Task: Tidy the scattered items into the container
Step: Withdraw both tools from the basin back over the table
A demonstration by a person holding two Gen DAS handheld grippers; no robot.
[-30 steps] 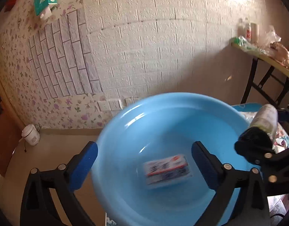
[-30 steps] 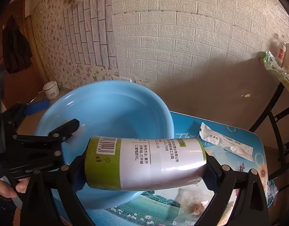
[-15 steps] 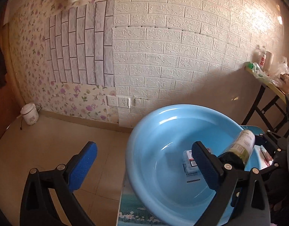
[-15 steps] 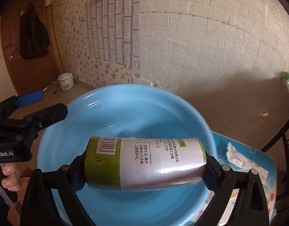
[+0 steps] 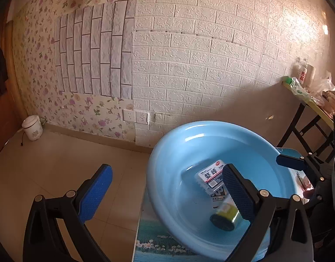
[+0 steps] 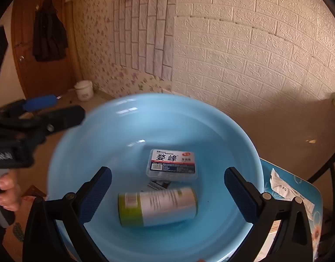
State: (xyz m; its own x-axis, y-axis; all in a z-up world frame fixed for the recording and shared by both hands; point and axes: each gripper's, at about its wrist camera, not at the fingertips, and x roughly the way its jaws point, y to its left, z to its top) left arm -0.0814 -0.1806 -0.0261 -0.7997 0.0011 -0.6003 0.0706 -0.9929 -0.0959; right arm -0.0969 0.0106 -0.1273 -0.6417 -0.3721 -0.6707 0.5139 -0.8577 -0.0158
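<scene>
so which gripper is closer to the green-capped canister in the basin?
Right. The right gripper hangs just above the canister, jaws opening with nothing gripped; the left gripper sits at the basin's outer edge.

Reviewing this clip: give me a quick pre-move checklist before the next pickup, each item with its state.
1. Canister released into the blue basin: ok, lying on its side, clear of the pads.
2. Right gripper empty: ok, jaws opening, nothing pressed between them.
3. Left gripper empty: ok, jaws wide.
4. Labelled box in basin: ok.
5. White packet tidied: not ok, it lies on the table.
6. Canister settled: cannot tell, it is blurred.
</scene>
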